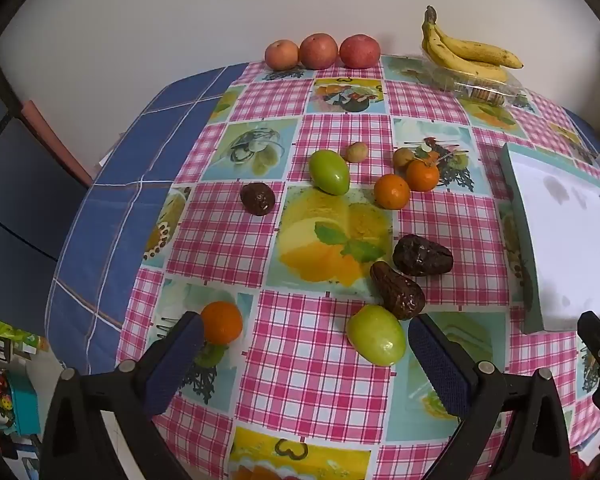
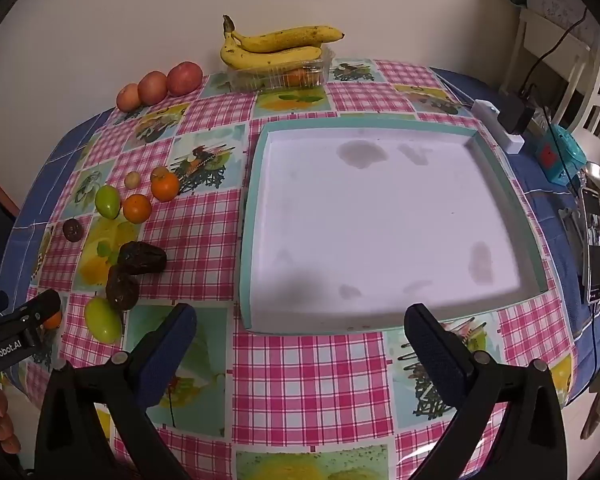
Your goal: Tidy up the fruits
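A plain pale wall (image 1: 160,32) backs the scene. Against it stands a table (image 1: 80,216) with a blue grid-lined cover, overlaid by a pink checked cloth (image 1: 312,352) printed with fruit pictures. At the right edge of the right wrist view are white furniture, a black cable, a teal box (image 2: 560,156) and a phone (image 2: 594,244).

On the cloth's right half lies a shallow square tray (image 2: 256,168) with a teal rim and a stained white floor, nothing in it. At the back, bananas (image 2: 276,46) rest on a clear plastic box (image 2: 280,74), and three red apples (image 1: 320,51) line the wall.

The loose fruit sits left of the tray: two dark wrinkled avocados (image 1: 420,258) touching, two green fruits (image 1: 328,172), three oranges (image 1: 392,191), a dark round fruit (image 1: 258,199) and two small pale ones (image 1: 356,152).

The left gripper (image 1: 304,344) hangs with its jaws spread wide and empty, one orange beside its left finger and a green fruit near the right. The right gripper (image 2: 300,336) is likewise spread and empty, over the tray's near edge.
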Motion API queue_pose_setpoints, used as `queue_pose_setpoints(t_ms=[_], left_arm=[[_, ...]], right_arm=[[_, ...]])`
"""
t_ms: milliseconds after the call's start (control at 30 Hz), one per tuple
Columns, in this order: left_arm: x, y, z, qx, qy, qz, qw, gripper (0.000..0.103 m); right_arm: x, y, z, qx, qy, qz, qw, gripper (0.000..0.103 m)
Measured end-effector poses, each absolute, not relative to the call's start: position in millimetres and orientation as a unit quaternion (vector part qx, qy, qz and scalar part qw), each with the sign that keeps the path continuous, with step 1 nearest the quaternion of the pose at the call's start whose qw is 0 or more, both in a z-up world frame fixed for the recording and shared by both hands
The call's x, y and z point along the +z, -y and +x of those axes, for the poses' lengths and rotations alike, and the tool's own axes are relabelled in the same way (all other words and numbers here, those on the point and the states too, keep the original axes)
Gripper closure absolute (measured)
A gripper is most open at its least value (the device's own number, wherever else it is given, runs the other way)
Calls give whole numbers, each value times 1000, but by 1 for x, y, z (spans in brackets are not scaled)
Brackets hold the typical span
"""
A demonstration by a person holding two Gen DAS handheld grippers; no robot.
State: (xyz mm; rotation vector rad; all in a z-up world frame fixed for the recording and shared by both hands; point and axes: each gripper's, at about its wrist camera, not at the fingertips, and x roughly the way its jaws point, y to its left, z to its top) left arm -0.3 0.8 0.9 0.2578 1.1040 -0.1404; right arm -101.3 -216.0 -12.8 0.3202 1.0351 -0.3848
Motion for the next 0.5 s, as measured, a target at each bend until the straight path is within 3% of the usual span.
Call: queue_pose_setpoints(t_ms=[500], left_arm=[[4,1,-2,-91,-525,127,836,0]], right_arm=[[-12,216,-105,-183,-487,153,840,0]])
